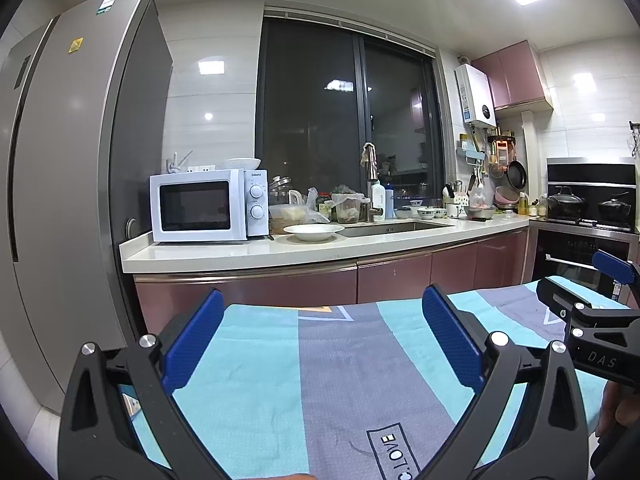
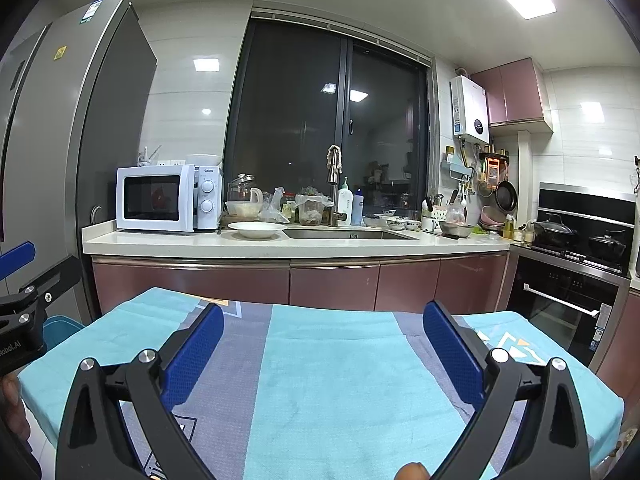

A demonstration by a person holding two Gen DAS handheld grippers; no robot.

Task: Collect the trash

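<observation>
My left gripper (image 1: 323, 300) is open, its blue pads (image 1: 192, 344) spread wide over a table with a teal and grey striped cloth (image 1: 340, 380). Nothing lies between them. My right gripper (image 2: 324, 312) is open too, hovering over the same cloth (image 2: 340, 380) with nothing in it. Each gripper shows at the edge of the other's view: the right gripper (image 1: 584, 280) at the far right, the left gripper (image 2: 36, 266) at the far left. No loose trash shows on the cloth. Crumpled clear plastic bags (image 1: 316, 204) lie on the far counter.
Beyond the table runs a kitchen counter (image 2: 280, 248) with a white microwave (image 2: 168, 198), a white plate (image 2: 258, 230), a sink (image 2: 348, 234) and several bowls. A tall fridge (image 1: 72, 160) stands left, a stove with pots (image 2: 580, 240) right. A light blue plastic object (image 2: 60, 328) sits beside the table's left edge.
</observation>
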